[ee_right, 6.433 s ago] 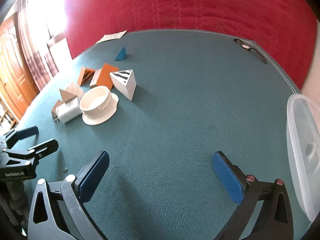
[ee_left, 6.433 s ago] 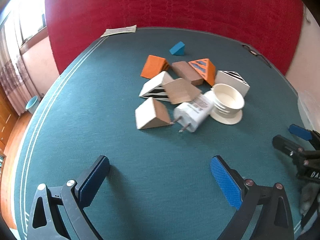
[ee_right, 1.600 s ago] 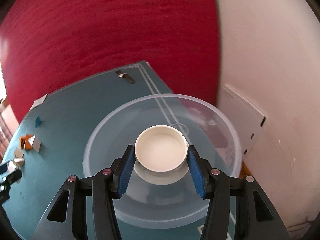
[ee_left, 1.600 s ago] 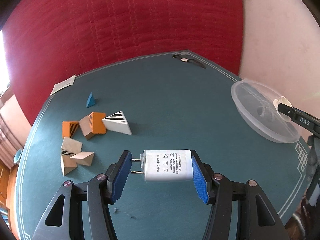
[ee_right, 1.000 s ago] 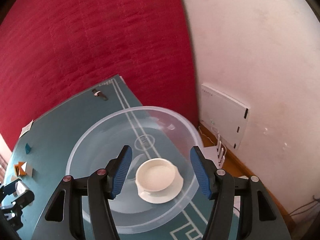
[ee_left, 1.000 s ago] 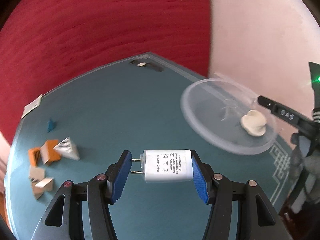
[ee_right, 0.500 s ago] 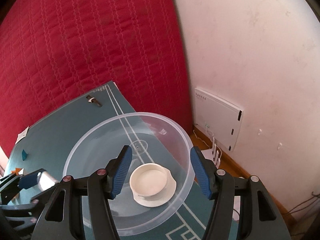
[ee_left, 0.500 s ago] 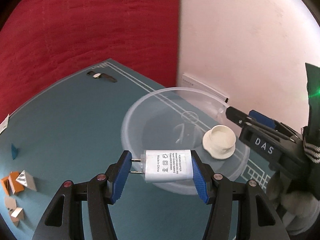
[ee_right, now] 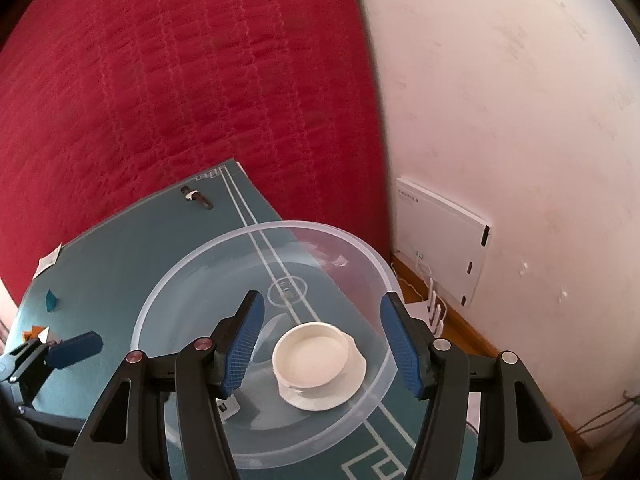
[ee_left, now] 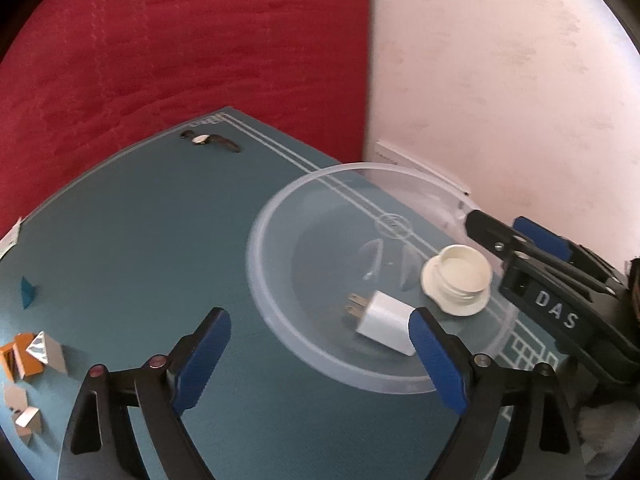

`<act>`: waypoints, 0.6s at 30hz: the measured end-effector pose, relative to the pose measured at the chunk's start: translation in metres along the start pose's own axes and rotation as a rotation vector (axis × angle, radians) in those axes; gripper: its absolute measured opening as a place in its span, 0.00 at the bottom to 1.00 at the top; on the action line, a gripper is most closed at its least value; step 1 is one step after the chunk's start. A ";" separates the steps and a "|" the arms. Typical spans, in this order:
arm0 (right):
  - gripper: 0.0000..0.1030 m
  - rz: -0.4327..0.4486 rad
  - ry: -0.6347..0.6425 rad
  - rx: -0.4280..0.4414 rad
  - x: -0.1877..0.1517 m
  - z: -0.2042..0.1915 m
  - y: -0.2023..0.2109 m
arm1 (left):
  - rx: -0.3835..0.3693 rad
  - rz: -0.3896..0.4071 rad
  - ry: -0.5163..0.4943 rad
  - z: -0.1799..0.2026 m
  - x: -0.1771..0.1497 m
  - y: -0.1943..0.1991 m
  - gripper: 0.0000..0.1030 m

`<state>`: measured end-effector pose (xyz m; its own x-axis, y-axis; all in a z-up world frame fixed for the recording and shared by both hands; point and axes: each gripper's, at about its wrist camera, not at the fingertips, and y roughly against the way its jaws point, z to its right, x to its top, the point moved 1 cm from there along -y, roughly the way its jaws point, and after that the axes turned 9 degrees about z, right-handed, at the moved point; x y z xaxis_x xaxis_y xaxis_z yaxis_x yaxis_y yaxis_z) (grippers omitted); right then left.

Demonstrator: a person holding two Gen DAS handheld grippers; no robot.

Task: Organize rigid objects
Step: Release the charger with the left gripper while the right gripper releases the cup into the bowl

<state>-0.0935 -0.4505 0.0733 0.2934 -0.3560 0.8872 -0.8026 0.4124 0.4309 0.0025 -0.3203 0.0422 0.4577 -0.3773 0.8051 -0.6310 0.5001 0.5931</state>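
Observation:
A clear plastic bowl stands on the green table near its right corner. Inside lie a white plug adapter and a cream round lid. My left gripper is open and empty, hovering at the bowl's near rim just above the adapter. My right gripper is open and empty above the bowl, over the cream lid; a corner of the adapter shows under its left finger. The right gripper also shows in the left wrist view.
Several wooden and orange wedge blocks and a blue wedge lie at the table's far left. A wristwatch lies at the back edge. A red quilted wall and a pale wall stand behind; a white panel leans there.
My left gripper has opened and let the adapter drop into the bowl. The right gripper stays open above the lid it released earlier.

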 end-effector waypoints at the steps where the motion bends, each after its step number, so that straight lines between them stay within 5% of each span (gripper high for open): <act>1: 0.60 0.001 0.006 0.002 0.000 -0.002 0.000 | 0.010 0.002 0.004 -0.002 0.000 0.001 0.91; 18: 0.66 -0.015 0.074 0.053 -0.011 -0.022 0.003 | 0.147 0.008 0.046 -0.030 -0.014 0.018 0.97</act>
<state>-0.0878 -0.4266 0.0682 0.3412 -0.2979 0.8915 -0.8239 0.3617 0.4362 0.0035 -0.2822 0.0420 0.4786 -0.3362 0.8111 -0.7177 0.3823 0.5819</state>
